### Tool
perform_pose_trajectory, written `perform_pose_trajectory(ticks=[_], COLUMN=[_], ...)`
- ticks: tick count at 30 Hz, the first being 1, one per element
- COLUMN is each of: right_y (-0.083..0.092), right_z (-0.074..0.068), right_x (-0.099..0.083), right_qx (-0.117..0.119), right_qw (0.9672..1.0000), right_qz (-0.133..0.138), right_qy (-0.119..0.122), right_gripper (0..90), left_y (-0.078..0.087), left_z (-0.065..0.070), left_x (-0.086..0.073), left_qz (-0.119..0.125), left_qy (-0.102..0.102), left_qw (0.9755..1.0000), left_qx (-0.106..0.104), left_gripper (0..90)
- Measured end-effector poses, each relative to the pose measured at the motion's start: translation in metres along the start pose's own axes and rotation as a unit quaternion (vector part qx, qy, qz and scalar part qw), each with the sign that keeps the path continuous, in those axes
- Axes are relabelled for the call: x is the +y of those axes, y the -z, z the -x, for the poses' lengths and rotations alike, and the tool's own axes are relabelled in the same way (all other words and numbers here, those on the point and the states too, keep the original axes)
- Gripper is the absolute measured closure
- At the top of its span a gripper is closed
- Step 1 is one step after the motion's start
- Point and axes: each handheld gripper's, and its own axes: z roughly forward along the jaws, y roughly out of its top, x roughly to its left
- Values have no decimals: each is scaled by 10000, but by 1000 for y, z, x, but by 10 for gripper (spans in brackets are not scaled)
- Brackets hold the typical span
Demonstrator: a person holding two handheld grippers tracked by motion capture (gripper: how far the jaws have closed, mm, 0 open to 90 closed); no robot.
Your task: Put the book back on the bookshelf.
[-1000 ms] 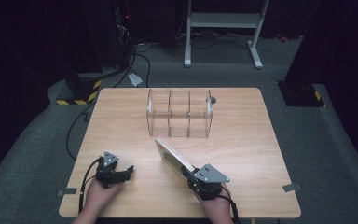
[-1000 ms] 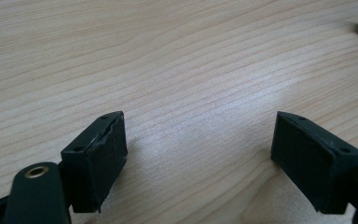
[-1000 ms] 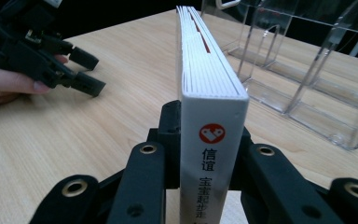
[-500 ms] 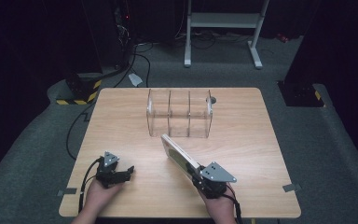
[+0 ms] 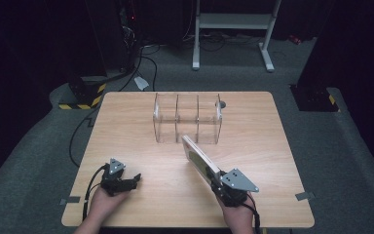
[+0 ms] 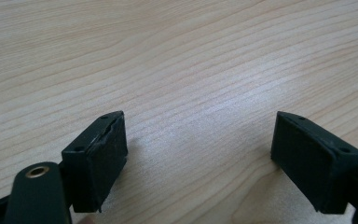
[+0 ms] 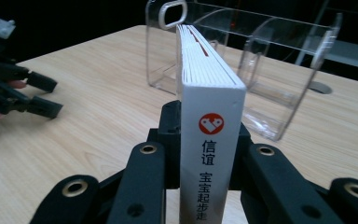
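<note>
High view: the right claw (image 5: 217,181) clamps a white book (image 5: 200,159) above the counter (image 5: 126,126), just in front of the clear three-slot organizer (image 5: 187,118). The left claw (image 5: 132,180) rests apart.

Left gripper view: its jaws stand wide with nothing between them.

Right gripper view: the book stands spine-first between the pads; keep it upright and line it with one slot (probably the nearest). The cover is hidden, and which slot it suits is unclear.
</note>
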Motion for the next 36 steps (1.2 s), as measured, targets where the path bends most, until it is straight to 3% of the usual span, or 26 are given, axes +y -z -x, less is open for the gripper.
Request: perform_pose_trajectory(ticks=[12,17,20,28,36], right_y=[4,5,3,-11,-28], right_z=[23,28,34,47,49], right_x=[1,1,2,14,26], right_qx=[-380,-711,-788,-1027,-1151], right_qw=[9990,9972,9965,9941,9928], right_qz=[38,62,68,121,123], right_qy=[-224,-215,-258,-315,-308], right_gripper=[752,752,752,752,752], left_y=[2,1,1,3,1], left_z=[0,0,0,1,0], left_x=[-1,-1,-1,-2,-1], left_qz=[-3,2,2,16,18], left_qy=[-6,1,-11,14,-11], left_qw=[10000,10000,10000,10000,10000], left_qx=[21,2,15,35,-9], left_gripper=[193,193,193,199,203])
